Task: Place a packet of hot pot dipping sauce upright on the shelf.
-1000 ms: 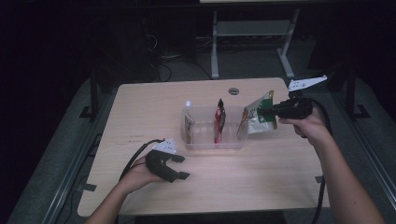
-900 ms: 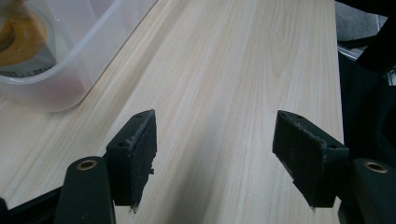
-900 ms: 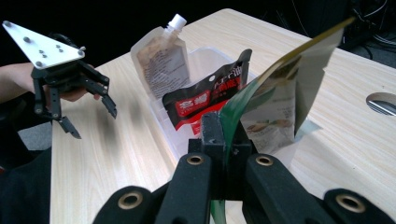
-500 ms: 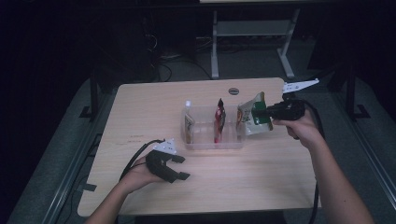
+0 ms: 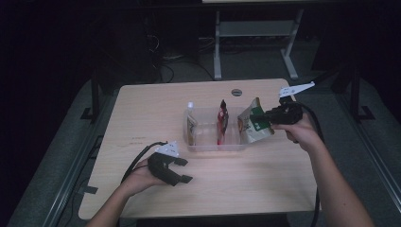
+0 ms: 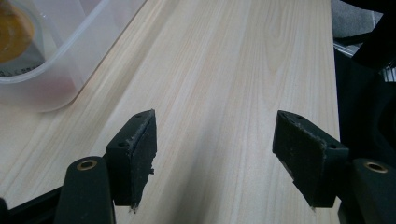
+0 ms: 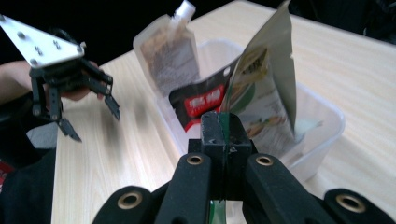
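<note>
Your right tongs (image 5: 270, 118) are pressed together on the edge of the green-and-white pouch (image 5: 253, 126), pinching it at the right end of the clear plastic bin (image 5: 215, 144) on the table (image 5: 246, 179). In the right gripper view the right tongs' own black links cover the pinched edge, so you cannot tell how much of the pouch lies between the pads; its printing is too blurred to read. The pouch hangs tilted, its lower part inside the bin's right end; whether it touches the bin floor is hidden by the bin wall.

The red-and-black pouch (image 5: 222, 120) stands upright in the middle of the bin, seen edge-on from above and half covered by the green-and-white pouch in the right gripper view. The spouted pouch (image 5: 190, 124) stands at the bin's left end.

Your left tongs (image 5: 178, 170) rest low over the table near the front left, spread with nothing between the pads (image 6: 140, 144). The left gripper view cuts the bin off at its upper left corner, where an orange shape behind the wall is too indistinct to make out.
</note>
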Available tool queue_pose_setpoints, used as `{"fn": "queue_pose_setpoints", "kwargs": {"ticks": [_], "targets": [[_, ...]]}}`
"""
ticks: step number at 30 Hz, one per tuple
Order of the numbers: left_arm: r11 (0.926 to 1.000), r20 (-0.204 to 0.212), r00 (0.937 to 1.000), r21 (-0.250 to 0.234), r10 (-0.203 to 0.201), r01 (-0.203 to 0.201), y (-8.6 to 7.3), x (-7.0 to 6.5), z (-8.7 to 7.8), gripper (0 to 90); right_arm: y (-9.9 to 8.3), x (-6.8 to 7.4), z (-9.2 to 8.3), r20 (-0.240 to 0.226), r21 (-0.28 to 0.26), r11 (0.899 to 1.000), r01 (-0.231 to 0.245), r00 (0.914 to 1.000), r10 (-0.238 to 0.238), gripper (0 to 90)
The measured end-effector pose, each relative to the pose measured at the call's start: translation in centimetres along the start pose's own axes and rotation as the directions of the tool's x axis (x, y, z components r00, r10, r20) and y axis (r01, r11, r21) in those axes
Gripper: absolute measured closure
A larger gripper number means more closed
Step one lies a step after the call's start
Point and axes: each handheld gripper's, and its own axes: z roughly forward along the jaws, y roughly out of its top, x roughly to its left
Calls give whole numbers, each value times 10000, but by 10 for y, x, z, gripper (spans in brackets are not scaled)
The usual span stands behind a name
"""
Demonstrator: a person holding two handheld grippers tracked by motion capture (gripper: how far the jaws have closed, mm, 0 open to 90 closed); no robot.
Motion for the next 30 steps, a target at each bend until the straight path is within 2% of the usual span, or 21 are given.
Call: {"fn": "queue_pose_setpoints", "kwargs": {"ticks": [4,6,12,13,14,20,24,26,30], "targets": [[10000,0,10000,-22,-43,43,0,1,1,303,1,1,4,340,77,10000,43,9994,-45,881],[10000,0,10000,-23,3,-3,0,1,0,303,2,-1,4,406,-47,10000,23,9992,-21,856],[10000,-66,10000,-47,7,-8,-1,1,-1,301,1,3,2,920,-161,9999,46,9958,-31,620],[10000,-82,10000,-77,-8,7,-1,1,-2,300,1,4,0,960,-191,9998,70,9954,-52,554],[10000,-104,9999,-59,15,-16,-1,2,-2,300,1,5,-1,1182,-150,9998,101,9930,-82,485],[10000,-284,9996,-83,-23,21,-2,2,-7,298,-2,15,-2,1793,150,9994,306,9833,-328,294],[9999,-479,9988,-108,67,-73,-2,3,-13,297,-4,24,0,2491,565,9960,692,9651,-812,214],[9999,-562,9984,-135,20,-28,-2,3,-16,295,-6,27,0,2727,538,9946,890,9569,-1004,194],[9999,-660,9978,-129,-21,13,-3,1,-21,294,-10,29,-7,2804,288,9970,714,9568,-766,179]]}}
